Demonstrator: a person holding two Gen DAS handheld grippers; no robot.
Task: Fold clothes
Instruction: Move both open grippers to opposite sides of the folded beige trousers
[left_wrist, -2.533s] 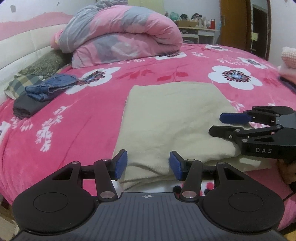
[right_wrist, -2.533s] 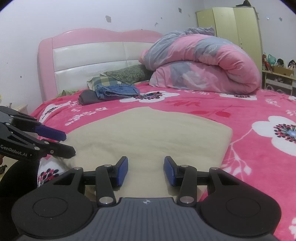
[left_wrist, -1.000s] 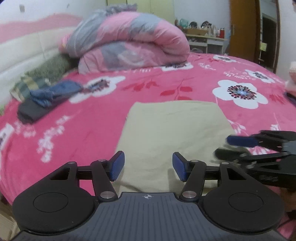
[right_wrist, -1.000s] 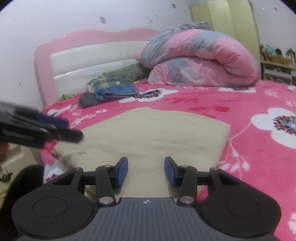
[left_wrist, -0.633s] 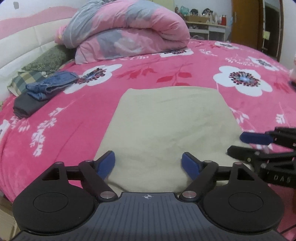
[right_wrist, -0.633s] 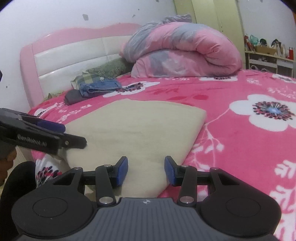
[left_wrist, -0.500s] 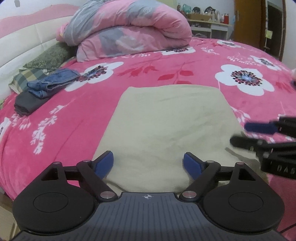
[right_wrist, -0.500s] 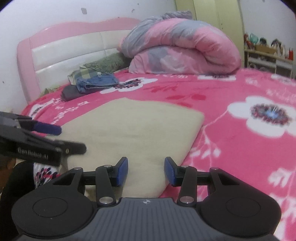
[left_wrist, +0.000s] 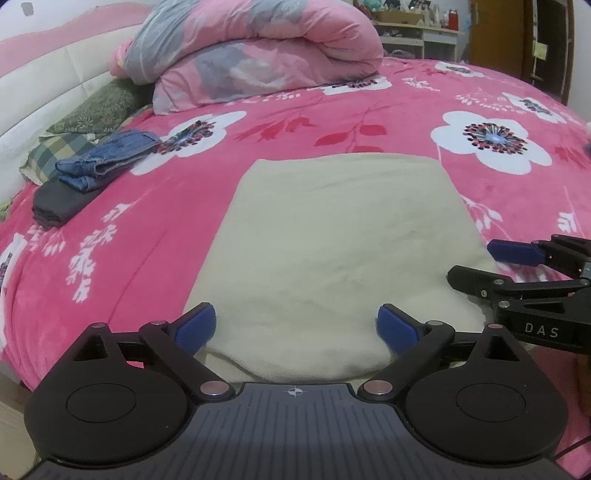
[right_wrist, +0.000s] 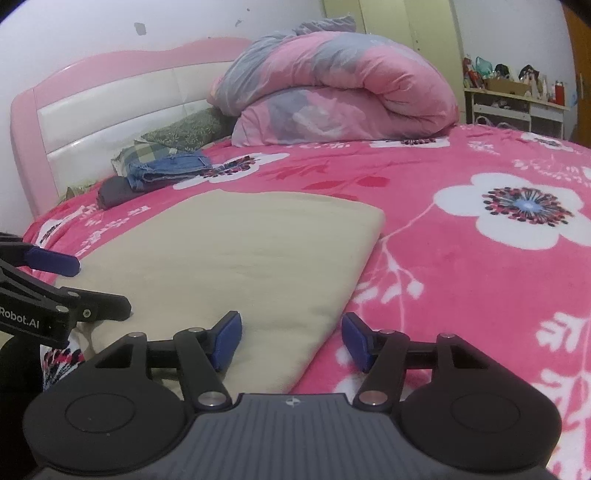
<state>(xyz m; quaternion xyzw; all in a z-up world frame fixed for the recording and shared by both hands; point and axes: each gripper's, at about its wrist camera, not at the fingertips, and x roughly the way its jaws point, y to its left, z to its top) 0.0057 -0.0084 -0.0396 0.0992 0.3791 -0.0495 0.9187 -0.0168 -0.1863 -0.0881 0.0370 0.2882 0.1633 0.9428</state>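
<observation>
A folded cream garment (left_wrist: 332, 243) lies flat on the pink flowered bedspread (left_wrist: 166, 206). My left gripper (left_wrist: 297, 328) hovers over its near edge, jaws wide and still opening, with the cloth's hem below them and no pad pressing on it. My right gripper (right_wrist: 291, 341) sits at the garment's (right_wrist: 236, 258) near right corner, its jaws opening, the folded edge running between the pads untouched. In the left wrist view the right gripper (left_wrist: 480, 266) reaches in from the right. The left gripper (right_wrist: 99, 288) enters the right wrist view from the left.
A rolled pink and grey duvet (left_wrist: 255, 51) fills the far end of the bed. Folded jeans (left_wrist: 107, 155) on a dark garment (left_wrist: 55, 203) lie by the pillows (left_wrist: 96, 110) at the left. A white padded headboard (right_wrist: 110, 114) stands behind; a cluttered shelf (right_wrist: 513, 99) is at far right.
Both grippers' jaws have spread wider, the left much more than the right. Both have edged lower toward the garment's near edge, the right one shifting to its right corner.
</observation>
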